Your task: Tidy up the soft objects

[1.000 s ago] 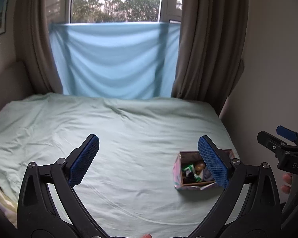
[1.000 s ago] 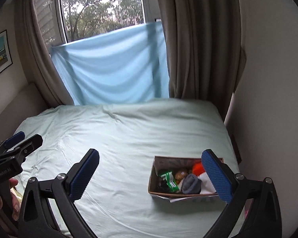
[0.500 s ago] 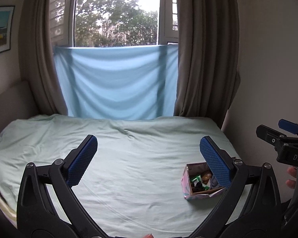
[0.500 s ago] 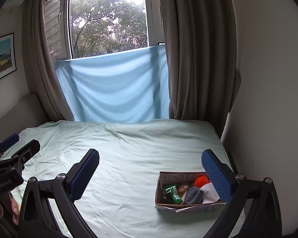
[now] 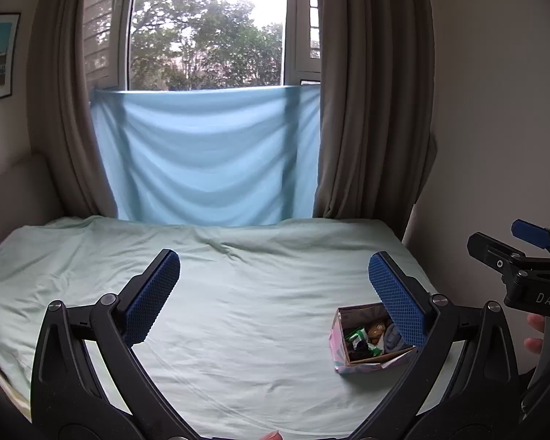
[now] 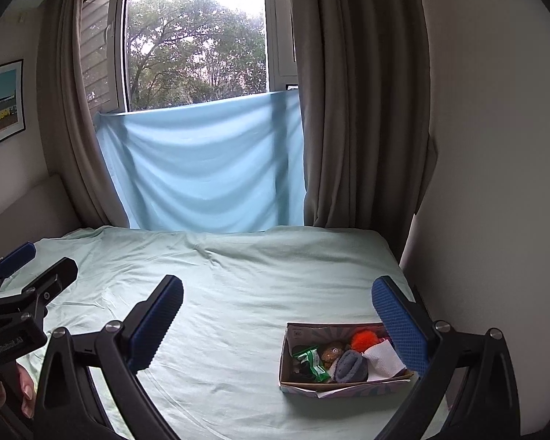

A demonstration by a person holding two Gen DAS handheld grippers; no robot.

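Note:
A small cardboard box [image 6: 304,388] [image 5: 336,341] sits on the right side of the pale green bed [image 6: 238,293] [image 5: 238,293]. Inside lie several soft items: an orange pom-pom [image 6: 365,340], a grey rolled sock [image 6: 352,365], a white cloth [image 6: 383,359], a green packet [image 6: 311,361] and a brown round toy [image 6: 332,352]. My left gripper [image 5: 273,282] is open above the bed, its right finger overlapping the box's right end. My right gripper [image 6: 277,304] is open too, raised over the bed with nothing held. Each gripper shows at the edge of the other's view.
A light blue sheet [image 6: 201,168] hangs across the lower window, with brown curtains [image 6: 363,110] on both sides. A plain wall [image 6: 495,183] runs close along the bed's right edge. A framed picture [image 6: 2,102] hangs on the left wall.
Both grippers have risen and tilted up: the window now fills more of each view and the box sits lower and smaller. Both stayed open.

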